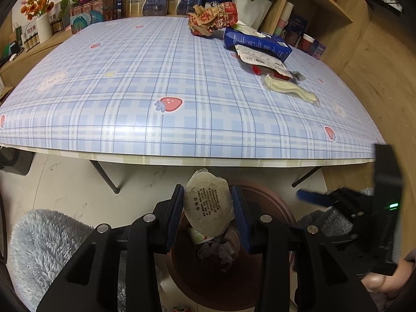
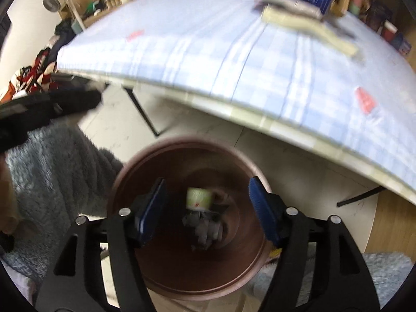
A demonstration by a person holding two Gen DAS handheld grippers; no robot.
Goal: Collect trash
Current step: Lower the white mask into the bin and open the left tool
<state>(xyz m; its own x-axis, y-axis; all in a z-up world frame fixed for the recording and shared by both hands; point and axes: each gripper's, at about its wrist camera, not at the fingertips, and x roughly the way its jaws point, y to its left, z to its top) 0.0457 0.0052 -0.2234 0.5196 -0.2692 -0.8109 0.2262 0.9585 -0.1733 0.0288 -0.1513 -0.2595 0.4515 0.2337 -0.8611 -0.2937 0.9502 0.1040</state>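
Left gripper (image 1: pixel 208 213) clamps a crumpled round foil lid (image 1: pixel 208 208) with printed text, blue pads tight on both its sides, held over the brown trash bin (image 1: pixel 270 202) that sits on the floor just below the near edge of the surface (image 1: pixel 156 78). Right gripper (image 2: pixel 205 213) hangs jaws apart and empty right above the same bin (image 2: pixel 182 273), nothing between its pads. Down in the bin lie a small green-and-white cup (image 2: pixel 199 199) and grey crumpled paper (image 2: pixel 205 228), the paper at 6 o'clock from the cup, touching or nearly so. Right wrist view is motion-blurred, detail soft. More trash sits on the plaid strawberry-print surface, all clustered toward 1 o'clock from its middle: a crumpled red-and-tan wrapper (image 1: pixel 213 18) farthest back, a blue carton (image 1: pixel 257 43) at 4 o'clock from it, a flat printed packet (image 1: pixel 262 59) partly under the carton's near edge, a red item (image 1: pixel 258 70) poking out beneath the packet, and a pale plastic spoon in a clear sleeve (image 1: pixel 288 91) nearest the edge. White vase with red flowers (image 1: pixel 251 7) stands behind the wrapper. Grey fluffy rug (image 1: pixel 49 247) covers the floor at 9 o'clock from the bin. A thumb (image 1: pixel 377 283) shows at the lower right, on the right gripper's black body.
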